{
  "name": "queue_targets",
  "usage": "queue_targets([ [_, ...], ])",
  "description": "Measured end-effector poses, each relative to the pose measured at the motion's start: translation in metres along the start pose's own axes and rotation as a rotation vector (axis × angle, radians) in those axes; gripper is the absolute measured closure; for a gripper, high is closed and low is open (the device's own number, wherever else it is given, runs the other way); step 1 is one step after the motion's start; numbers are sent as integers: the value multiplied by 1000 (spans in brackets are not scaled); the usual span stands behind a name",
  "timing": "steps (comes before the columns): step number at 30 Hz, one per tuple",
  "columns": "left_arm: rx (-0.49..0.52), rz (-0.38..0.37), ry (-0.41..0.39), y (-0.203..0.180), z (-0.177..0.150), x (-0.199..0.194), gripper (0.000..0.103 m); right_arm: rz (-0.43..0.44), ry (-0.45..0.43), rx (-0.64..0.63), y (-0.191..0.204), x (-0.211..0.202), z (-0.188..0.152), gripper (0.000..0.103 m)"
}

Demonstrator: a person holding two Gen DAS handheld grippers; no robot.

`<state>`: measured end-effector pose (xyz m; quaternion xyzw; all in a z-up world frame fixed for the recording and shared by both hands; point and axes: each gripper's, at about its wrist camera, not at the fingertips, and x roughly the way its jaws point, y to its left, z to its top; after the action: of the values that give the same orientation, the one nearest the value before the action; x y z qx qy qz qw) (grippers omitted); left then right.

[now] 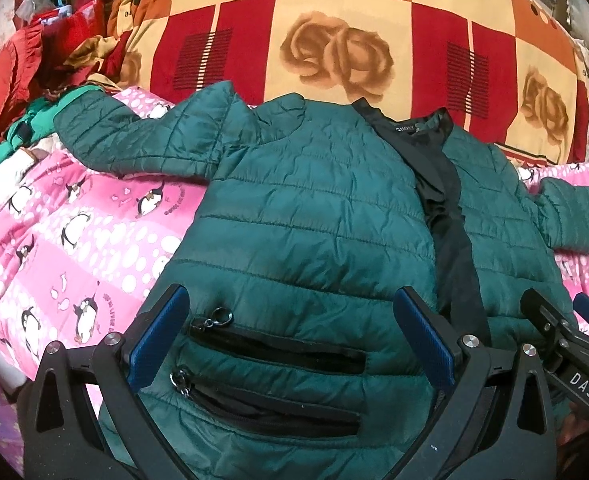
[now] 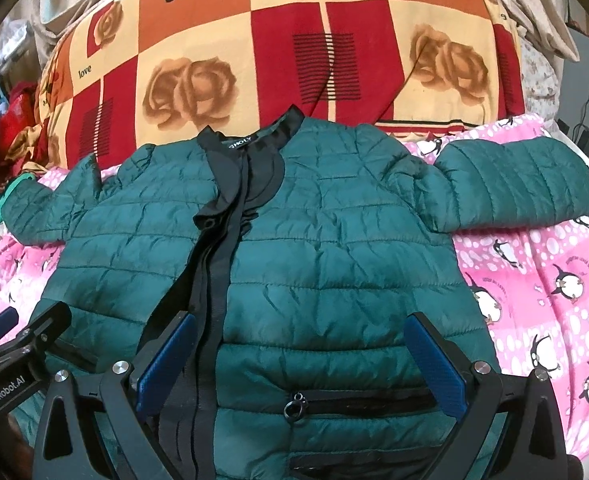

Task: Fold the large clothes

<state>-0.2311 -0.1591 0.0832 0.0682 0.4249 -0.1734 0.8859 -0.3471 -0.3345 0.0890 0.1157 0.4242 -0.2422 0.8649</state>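
Observation:
A dark green quilted jacket (image 1: 314, 208) lies front-up on a pink penguin bedspread (image 1: 74, 232), collar away from me, black zipper strip down its middle and both sleeves spread out. It also shows in the right wrist view (image 2: 326, 240). My left gripper (image 1: 290, 312) is open and empty above the jacket's left lower front, over two zip pockets (image 1: 278, 352). My right gripper (image 2: 300, 340) is open and empty above the right lower front, over a zip pocket (image 2: 358, 400). Each gripper shows at the edge of the other's view (image 1: 566, 328) (image 2: 22, 332).
A big red, orange and cream rose-patterned quilt (image 1: 334, 40) is piled behind the jacket's collar. A heap of red and green clothes (image 1: 34, 72) lies at the far left. The pink bedspread (image 2: 542, 280) extends to the right of the jacket.

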Motion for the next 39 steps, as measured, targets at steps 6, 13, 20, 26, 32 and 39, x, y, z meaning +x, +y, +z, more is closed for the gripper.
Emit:
queue_targets([
  [6, 11, 5, 3, -2, 0, 2, 1, 31, -14, 29, -3, 2, 2, 0],
  [13, 11, -1, 8, -2, -2, 5, 1, 24, -6, 30, -5, 4, 2, 0],
  [20, -2, -8, 22, -1, -3, 10, 1, 28, -4, 34, -7, 7, 2, 0],
  [26, 2, -5, 19, -1, -3, 11, 1, 27, 3, 33, -7, 11, 4, 0],
  [32, 3, 4, 11, -1, 3, 14, 1, 16, -5, 33, -9, 16, 6, 0],
  [39, 4, 22, 1, 0, 9, 18, 1, 12, -2, 28, -11, 21, 12, 0],
])
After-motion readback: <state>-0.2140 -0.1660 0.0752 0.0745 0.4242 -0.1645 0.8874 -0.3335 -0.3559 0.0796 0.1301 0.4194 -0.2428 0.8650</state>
